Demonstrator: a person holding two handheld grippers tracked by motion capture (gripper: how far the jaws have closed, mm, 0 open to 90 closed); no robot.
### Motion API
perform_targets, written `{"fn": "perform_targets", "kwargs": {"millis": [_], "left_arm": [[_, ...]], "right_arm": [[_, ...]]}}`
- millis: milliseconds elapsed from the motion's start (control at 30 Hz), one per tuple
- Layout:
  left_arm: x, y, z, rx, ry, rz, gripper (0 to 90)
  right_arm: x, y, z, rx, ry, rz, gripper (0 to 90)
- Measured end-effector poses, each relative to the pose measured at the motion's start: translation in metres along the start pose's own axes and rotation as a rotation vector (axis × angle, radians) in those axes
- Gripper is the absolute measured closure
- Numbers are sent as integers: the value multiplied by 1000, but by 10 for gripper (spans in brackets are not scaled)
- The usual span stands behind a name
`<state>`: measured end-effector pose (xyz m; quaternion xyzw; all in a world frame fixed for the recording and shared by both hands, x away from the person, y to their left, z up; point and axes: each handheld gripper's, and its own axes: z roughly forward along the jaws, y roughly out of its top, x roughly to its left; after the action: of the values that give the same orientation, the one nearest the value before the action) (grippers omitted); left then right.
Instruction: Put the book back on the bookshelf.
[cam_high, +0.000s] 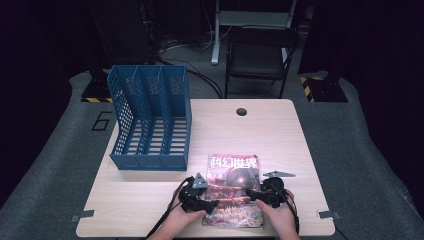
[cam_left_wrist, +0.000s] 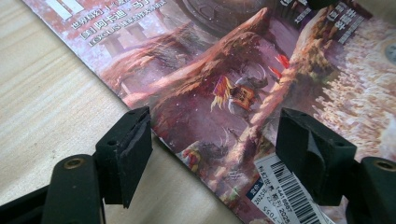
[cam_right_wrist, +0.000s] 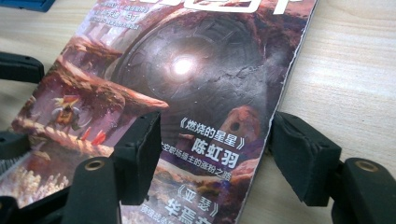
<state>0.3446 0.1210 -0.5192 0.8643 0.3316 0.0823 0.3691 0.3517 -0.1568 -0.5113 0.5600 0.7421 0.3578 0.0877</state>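
A magazine (cam_high: 234, 190) with a reddish fantasy cover lies flat on the wooden table (cam_high: 150, 200) near its front edge. My left gripper (cam_high: 210, 204) is open at the magazine's left edge; in the left gripper view its jaws straddle that edge of the magazine (cam_left_wrist: 243, 88), one pad on the bare wood side, the other over the barcode corner. My right gripper (cam_high: 254, 194) is open at the right edge; its jaws straddle the right edge of the magazine (cam_right_wrist: 196, 79). The left gripper (cam_right_wrist: 14, 70) also shows at the left of the right gripper view.
A blue three-slot file rack (cam_high: 150, 120) stands at the table's back left. A cable hole (cam_high: 241, 111) sits near the far edge. Beyond the table are a dark folding chair (cam_high: 260, 55) and equipment stands. Bare wood lies between the rack and the magazine.
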Motion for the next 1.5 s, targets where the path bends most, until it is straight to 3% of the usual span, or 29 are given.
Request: {"fn": "perform_targets", "kwargs": {"millis": [100, 533, 567, 733, 900, 1000, 1200, 1433, 1467, 1500], "left_arm": [[-3, -2, 1, -15, 15, -10, 258], [-3, -3, 0, -18, 12, 6, 259], [-4, -3, 1, -25, 26, 8, 260], [-4, -4, 1, -28, 19, 5, 259], [-4, -4, 1, -35, 22, -1, 260], [-4, -5, 1, -36, 23, -1, 260], [-4, -5, 1, -39, 28, 8, 260], [-4, -7, 1, -57, 23, 7, 260], [-4, -7, 1, -57, 24, 9, 260], [-4, -7, 1, -58, 25, 8, 260]], "right_arm": [[-1, 1, -1, 3, 12, 43, 339], [-1, 4, -2, 0, 18, 66, 336], [-1, 4, -3, -6, 23, 68, 336], [-2, 6, -10, -55, 71, 97, 350], [2, 14, -20, -118, 182, 120, 415], [3, 15, -19, -109, 177, 103, 415], [-5, 9, -7, -17, 132, 134, 406], [-8, 7, -2, 9, 83, 113, 393], [-6, 7, -3, 16, 78, 143, 393], [-8, 7, -3, 11, 66, 128, 392]]}}
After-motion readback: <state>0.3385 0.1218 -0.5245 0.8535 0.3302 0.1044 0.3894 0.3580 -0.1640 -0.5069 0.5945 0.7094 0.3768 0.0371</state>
